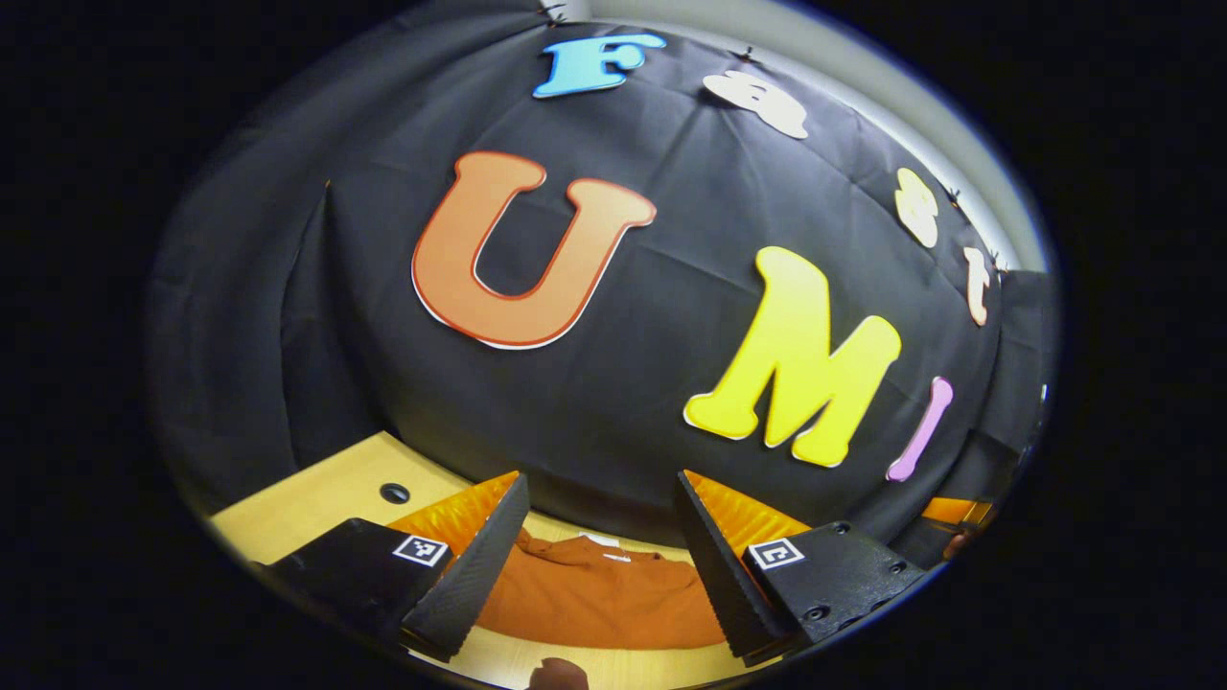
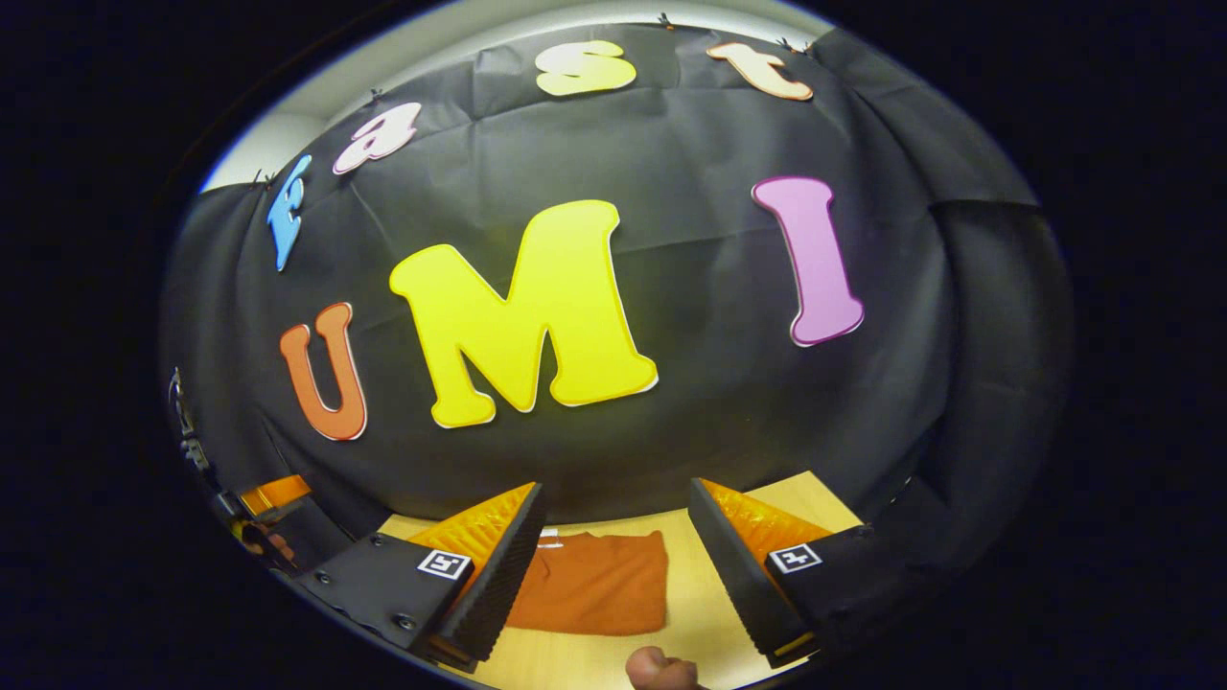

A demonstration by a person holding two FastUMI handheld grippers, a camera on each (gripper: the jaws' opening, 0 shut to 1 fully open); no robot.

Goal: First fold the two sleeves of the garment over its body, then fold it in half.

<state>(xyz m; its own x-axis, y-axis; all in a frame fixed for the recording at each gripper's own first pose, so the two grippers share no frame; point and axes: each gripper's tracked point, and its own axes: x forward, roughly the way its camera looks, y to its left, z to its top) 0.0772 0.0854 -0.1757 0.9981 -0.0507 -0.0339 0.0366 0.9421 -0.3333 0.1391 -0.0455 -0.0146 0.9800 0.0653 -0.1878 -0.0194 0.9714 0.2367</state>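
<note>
the orange garment (image 1: 599, 594) is getting partly blocked by the left gripper's fingers (image 1: 470, 575), and a hand (image 2: 661, 669) is getting cropped at the bottom edge

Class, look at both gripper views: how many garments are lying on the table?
1. A single orange garment lies on the wooden table near the black cloth wall, seen between the open jaws in each view. Parts of the table are out of view, so others could be hidden.

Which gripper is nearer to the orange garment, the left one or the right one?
Left, though only slightly. The left gripper is open with the orange garment spanning its gap. The right gripper is open too, with the garment toward its left finger and bare table beside it.
</note>
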